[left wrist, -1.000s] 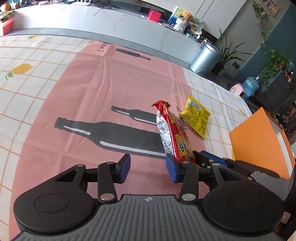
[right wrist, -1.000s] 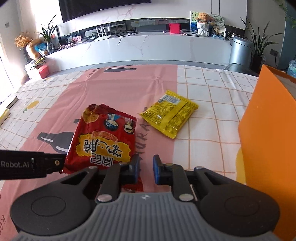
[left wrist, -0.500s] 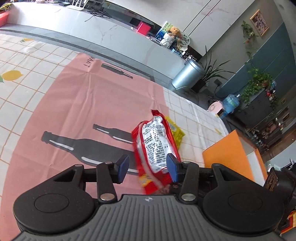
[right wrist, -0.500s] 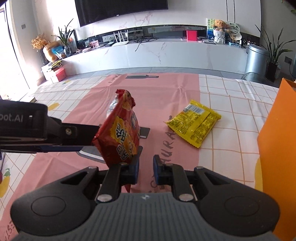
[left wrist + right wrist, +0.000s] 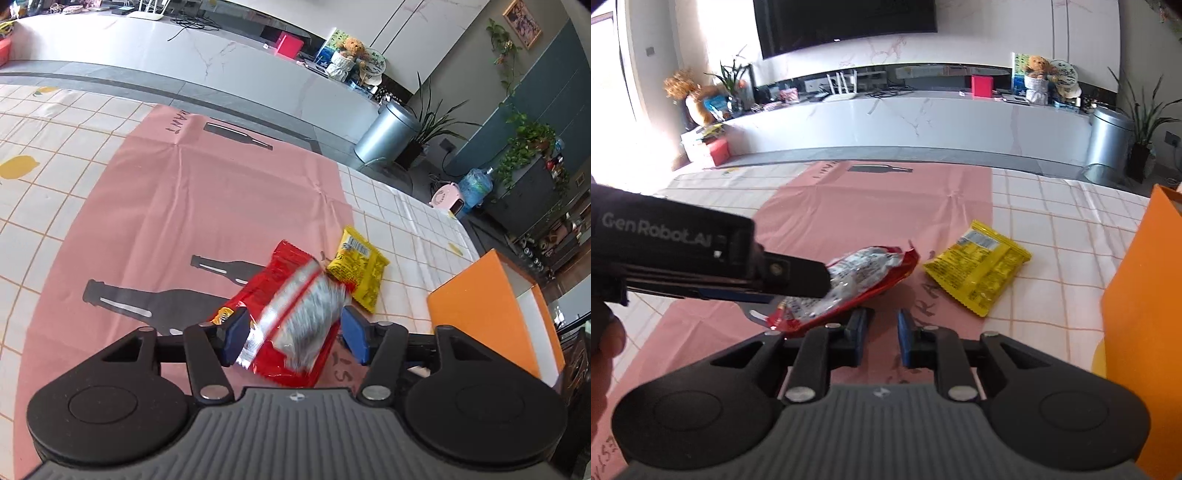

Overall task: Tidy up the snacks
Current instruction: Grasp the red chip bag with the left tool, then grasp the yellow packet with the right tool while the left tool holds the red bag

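The red packet (image 5: pixel 291 314) is showing its silver back, printed with small text and blurred in the left wrist view, with red crimped ends. It is lying tilted between the fingers of the left gripper (image 5: pixel 293 334), whose jaws have just been opening; the pads are standing apart from the packet (the left pad's contact is hard to judge). The right gripper (image 5: pixel 881 334) is sitting clenched on nothing, just beside the packet. A yellow packet (image 5: pixel 977 266) is lying flat near the red 1, barcode up. Both are on a pink cloth (image 5: pixel 207 206) printed with dark bottles, over a checked tablecloth (image 5: pixel 1060 254). An orange box (image 5: pixel 484 314) is standing at the right. Behind, a white marble counter (image 5: pixel 923 122) is running under a dark screen (image 5: pixel 846 22), with a metal bin (image 5: pixel 1110 136) and plants.
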Demonstrator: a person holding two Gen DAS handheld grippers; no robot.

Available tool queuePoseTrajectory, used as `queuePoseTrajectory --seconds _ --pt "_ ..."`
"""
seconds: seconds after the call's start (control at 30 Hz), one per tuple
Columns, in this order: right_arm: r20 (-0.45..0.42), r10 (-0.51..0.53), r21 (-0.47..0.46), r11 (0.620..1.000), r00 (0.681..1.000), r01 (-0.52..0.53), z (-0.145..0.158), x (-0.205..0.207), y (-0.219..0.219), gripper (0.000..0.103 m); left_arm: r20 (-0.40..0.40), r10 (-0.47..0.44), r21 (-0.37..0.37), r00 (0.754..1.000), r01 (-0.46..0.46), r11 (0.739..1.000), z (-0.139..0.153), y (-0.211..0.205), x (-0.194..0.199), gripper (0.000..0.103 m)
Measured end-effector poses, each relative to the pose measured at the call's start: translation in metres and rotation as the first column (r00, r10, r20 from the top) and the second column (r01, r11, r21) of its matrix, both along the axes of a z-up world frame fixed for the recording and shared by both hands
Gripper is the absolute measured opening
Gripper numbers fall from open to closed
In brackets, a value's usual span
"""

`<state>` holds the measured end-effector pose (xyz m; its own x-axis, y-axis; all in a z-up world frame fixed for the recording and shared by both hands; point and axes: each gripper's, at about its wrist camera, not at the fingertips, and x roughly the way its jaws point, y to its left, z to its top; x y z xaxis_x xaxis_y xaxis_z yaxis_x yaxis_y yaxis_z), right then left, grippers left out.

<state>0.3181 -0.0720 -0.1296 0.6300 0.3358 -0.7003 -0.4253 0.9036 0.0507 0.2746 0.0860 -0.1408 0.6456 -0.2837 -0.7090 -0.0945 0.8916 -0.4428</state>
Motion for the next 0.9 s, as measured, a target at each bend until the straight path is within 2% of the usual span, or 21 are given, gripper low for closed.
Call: queuePoseTrajectory --seconds 0.03,0.13,0.23,0.3,0.37,0.47,0.57,0.67,0.77,0.83,0.9 --pt "0.014 -0.022 -0.021 1.000 1.000 0.022 -0.001 0.001 -0.003 0.019 -0.001 -0.018 0.013 1.000 0.018 1.000 0.000 0.000 0.002 0.073" --pt "0.017 -0.094 -0.029 0.995 0.995 0.095 -0.002 0.012 -0.017 0.042 0.020 -0.090 0.079 0.996 0.088 0.993 0.001 -0.007 0.007 0.083" --pt "-0.019 -0.186 0.011 0.982 0.982 0.186 -0.001 0.029 -0.031 0.042 0.052 -0.168 0.179 0.984 0.157 0.971 0.002 -0.018 0.008 0.086" --pt "-0.081 -0.233 0.090 0.967 0.969 0.240 -0.001 0.040 -0.042 0.043 0.068 -0.228 0.242 0.971 0.206 0.948 0.001 -0.025 0.007 0.088" --pt "-0.129 -0.250 0.141 0.953 0.960 0.267 -0.003 0.045 -0.049 0.052 0.055 -0.266 0.299 0.962 0.239 0.924 -0.002 -0.034 0.009 0.088" --pt "-0.138 -0.251 0.138 0.953 0.958 0.270 -0.006 0.044 -0.045 0.056 0.028 -0.310 0.387 0.950 0.276 0.880 -0.010 -0.049 0.014 0.088" --pt "-0.131 -0.237 0.129 0.959 0.963 0.254 -0.007 0.044 -0.039 0.062 0.012 -0.325 0.422 0.946 0.290 0.859 -0.016 -0.057 0.019 0.088" --pt "-0.129 -0.229 0.124 0.961 0.965 0.245 -0.008 0.043 -0.035 0.064 0.007 -0.321 0.429 0.947 0.287 0.857 -0.022 -0.059 0.023 0.088" --pt "-0.129 -0.236 0.116 0.961 0.963 0.251 -0.010 0.044 -0.035 0.066 0.000 -0.301 0.422 0.954 0.273 0.865 -0.027 -0.056 0.027 0.089" --pt "-0.133 -0.248 0.110 0.958 0.959 0.263 -0.011 0.046 -0.035 0.067 -0.005 -0.279 0.393 0.960 0.258 0.882 -0.028 -0.052 0.029 0.090" --pt "-0.135 -0.262 0.105 0.955 0.956 0.277 -0.011 0.049 -0.034 0.072 -0.009 -0.236 0.356 0.972 0.223 0.907 -0.028 -0.044 0.030 0.085"
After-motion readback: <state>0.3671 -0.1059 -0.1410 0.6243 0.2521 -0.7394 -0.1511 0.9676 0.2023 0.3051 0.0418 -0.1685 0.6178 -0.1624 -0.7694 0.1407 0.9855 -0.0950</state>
